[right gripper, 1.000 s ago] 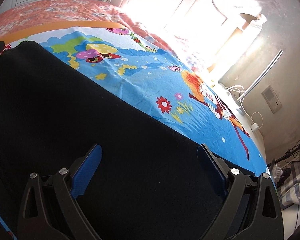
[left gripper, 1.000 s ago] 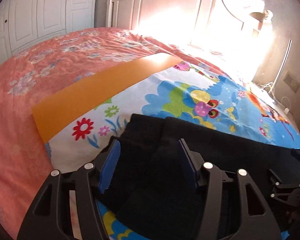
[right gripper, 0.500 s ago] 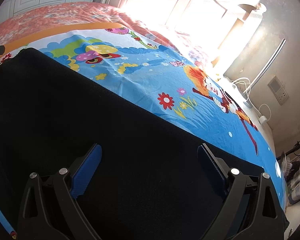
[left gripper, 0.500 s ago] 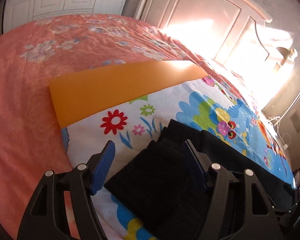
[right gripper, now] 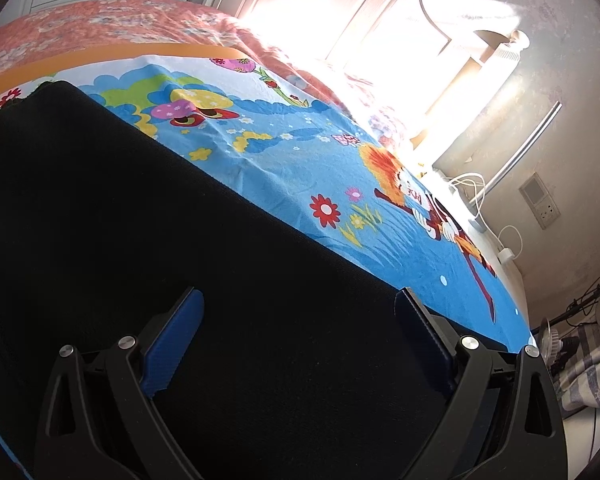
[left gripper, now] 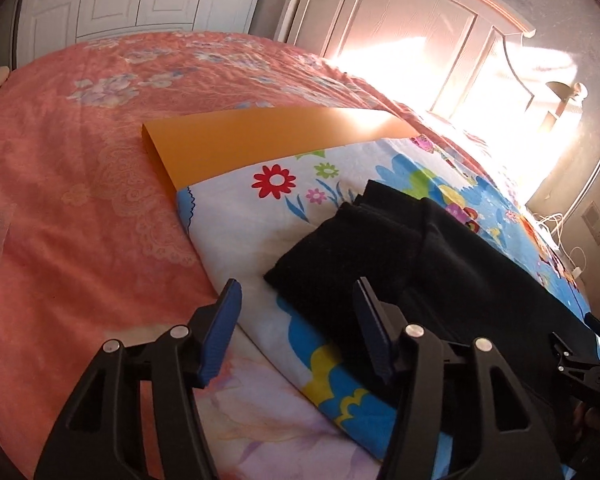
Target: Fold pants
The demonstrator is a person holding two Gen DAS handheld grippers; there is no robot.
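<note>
The black fabric pants [left gripper: 440, 264] are being shown spread across the bright cartoon-printed sheet [left gripper: 268, 216], which is lying over the coral floral bedspread [left gripper: 80, 160] of a bed with a white panelled headboard [left gripper: 412, 20]. In the left wrist view, the left gripper [left gripper: 296, 320] is being held with its jaws parted to a middling width and nothing between them: the left blue pad is being seen over the sheet's left edge, where it meets the bedspread, while the right blue pad is standing over the near-left corner of the pants' folded end, and whether that pad is touching the cloth cannot be told. The folded end of the pants is lying toward the sheet's left edge, with the rest of the garment running away to the right. A plain orange band [left gripper: 268, 140] is being seen along the sheet's far edge. In the right wrist view, the right gripper [right gripper: 296, 324] is being held with its jaws spread wide above the flat expanse of the pants [right gripper: 180, 240], whose black cloth is filling the space between and under both pads; no fold is being pinched. The pants' far edge is running diagonally across the sheet [right gripper: 340, 168], and its right end is reaching close to the sheet's right edge. No containers are being shown.
</note>
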